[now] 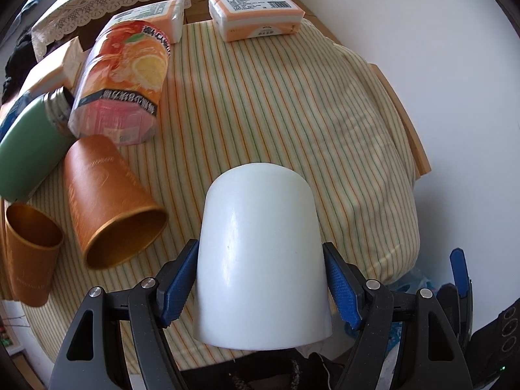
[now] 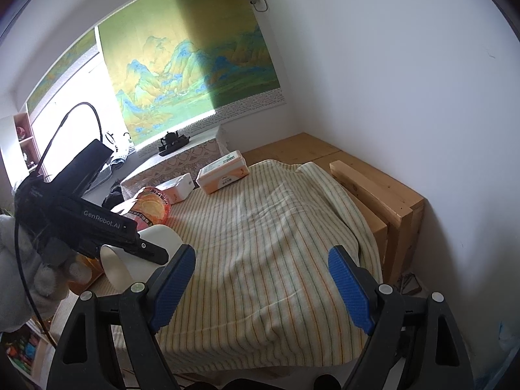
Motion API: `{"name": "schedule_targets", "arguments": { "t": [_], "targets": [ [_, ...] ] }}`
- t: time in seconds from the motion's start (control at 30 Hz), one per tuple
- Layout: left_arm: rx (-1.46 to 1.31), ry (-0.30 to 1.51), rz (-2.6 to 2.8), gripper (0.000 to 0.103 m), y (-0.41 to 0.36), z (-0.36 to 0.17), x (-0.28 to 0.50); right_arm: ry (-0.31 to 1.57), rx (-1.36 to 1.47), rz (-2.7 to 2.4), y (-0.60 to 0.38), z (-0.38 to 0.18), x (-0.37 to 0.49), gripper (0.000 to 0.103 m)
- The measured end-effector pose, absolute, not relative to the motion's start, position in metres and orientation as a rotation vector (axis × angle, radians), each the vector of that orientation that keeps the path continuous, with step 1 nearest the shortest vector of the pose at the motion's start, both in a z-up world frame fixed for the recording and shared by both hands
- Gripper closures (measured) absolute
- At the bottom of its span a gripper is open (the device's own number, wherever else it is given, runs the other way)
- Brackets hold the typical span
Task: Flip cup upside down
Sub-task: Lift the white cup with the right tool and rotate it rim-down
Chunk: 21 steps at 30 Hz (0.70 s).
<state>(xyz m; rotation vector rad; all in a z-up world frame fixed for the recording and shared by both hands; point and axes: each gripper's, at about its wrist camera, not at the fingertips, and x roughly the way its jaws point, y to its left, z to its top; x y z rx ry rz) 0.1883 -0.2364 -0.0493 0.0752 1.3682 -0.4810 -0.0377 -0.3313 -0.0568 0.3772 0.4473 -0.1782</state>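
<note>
My left gripper (image 1: 260,279) is shut on a white cup (image 1: 260,260), its blue pads pressed on both sides. The cup lies along the fingers with its closed base pointing away from the camera and its rim toward it, held above the striped cloth (image 1: 292,113). In the right wrist view the cup (image 2: 156,237) shows at the left, partly hidden behind the left gripper's black body. My right gripper (image 2: 261,282) is open and empty above the cloth (image 2: 266,227).
At the left stand an orange cup on its side (image 1: 107,201), another orange cup (image 1: 29,253), a green flask (image 1: 29,149) and an orange-printed pack (image 1: 126,78). Tissue packs (image 1: 256,13) lie at the far edge. A wooden ledge (image 2: 373,182) and a white wall are at the right.
</note>
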Motion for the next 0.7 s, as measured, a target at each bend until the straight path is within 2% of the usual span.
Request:
{"name": "schedule_targets", "arguments": {
  "t": [0.7],
  "targets": [
    [0.008,1.365,-0.478,0.026,-0.219,-0.049,0.175,0.458,0.342,-0.155,-0.314,-0.052,-0.038,0.022]
  ]
}}
